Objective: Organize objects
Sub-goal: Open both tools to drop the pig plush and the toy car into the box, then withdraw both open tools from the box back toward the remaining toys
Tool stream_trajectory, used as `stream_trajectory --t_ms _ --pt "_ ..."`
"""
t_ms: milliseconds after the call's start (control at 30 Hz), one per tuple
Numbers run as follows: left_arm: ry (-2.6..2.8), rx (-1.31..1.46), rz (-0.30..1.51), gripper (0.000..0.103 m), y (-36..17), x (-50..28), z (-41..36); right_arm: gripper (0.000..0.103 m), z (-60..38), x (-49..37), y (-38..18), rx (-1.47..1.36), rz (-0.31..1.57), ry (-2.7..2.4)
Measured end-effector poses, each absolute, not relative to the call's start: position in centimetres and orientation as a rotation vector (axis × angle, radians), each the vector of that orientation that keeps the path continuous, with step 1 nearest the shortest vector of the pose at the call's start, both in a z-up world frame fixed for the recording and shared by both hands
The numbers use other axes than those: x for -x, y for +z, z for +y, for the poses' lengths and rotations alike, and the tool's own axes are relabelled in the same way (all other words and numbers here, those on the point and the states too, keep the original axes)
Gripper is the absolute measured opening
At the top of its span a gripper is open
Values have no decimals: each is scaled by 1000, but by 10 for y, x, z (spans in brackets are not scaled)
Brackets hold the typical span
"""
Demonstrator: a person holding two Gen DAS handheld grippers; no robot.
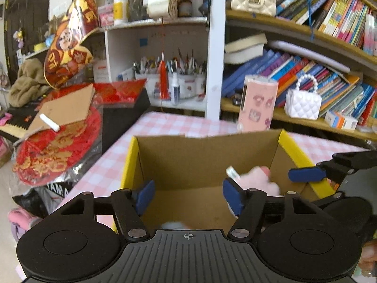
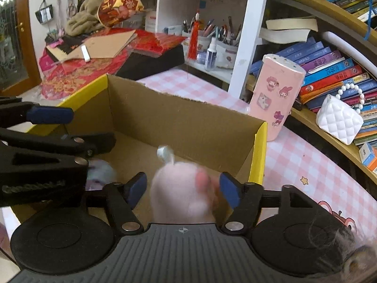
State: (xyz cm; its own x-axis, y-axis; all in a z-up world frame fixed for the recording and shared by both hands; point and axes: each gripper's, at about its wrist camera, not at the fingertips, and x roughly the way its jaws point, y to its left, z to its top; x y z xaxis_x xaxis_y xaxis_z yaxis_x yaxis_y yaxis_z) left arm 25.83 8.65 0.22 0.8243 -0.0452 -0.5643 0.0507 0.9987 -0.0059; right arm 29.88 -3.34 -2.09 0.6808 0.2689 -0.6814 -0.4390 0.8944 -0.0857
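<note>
An open cardboard box (image 1: 205,151) with yellow side flaps stands on the pink checked table; it also shows in the right wrist view (image 2: 179,120). A pink plush toy (image 2: 181,191) with a white tag, blurred, lies between the fingers of my right gripper (image 2: 182,189), which is open over the box; the pads are not touching it. The toy also shows in the left wrist view (image 1: 256,179). My left gripper (image 1: 188,195) is open and empty above the box's near side. A pale plush (image 2: 100,171) lies on the box floor under the left gripper.
A pink sticker-covered container (image 2: 275,99) stands on the table behind the box. A white quilted purse (image 2: 339,120) and books fill the shelves on the right. Pen cups (image 1: 174,75) sit in a white shelf. Red decorations and cardboard (image 1: 61,122) are piled at the left.
</note>
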Motion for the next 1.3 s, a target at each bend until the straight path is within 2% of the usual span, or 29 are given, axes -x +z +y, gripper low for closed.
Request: stream_trajectory --t_ms 567,633,667,1300 --pt "-28 47 466 71 45 -191 113 75 -37 -225 28 132 534 263" --pt "-21 47 463 78 44 -181 117 75 -39 -214 30 123 523 234" --pt "-10 43 460 85 42 -176 117 75 -40 -207 30 117 520 221" --pt "17 8 586 89 0 -67 127 75 -31 -74 -9 26 629 93"
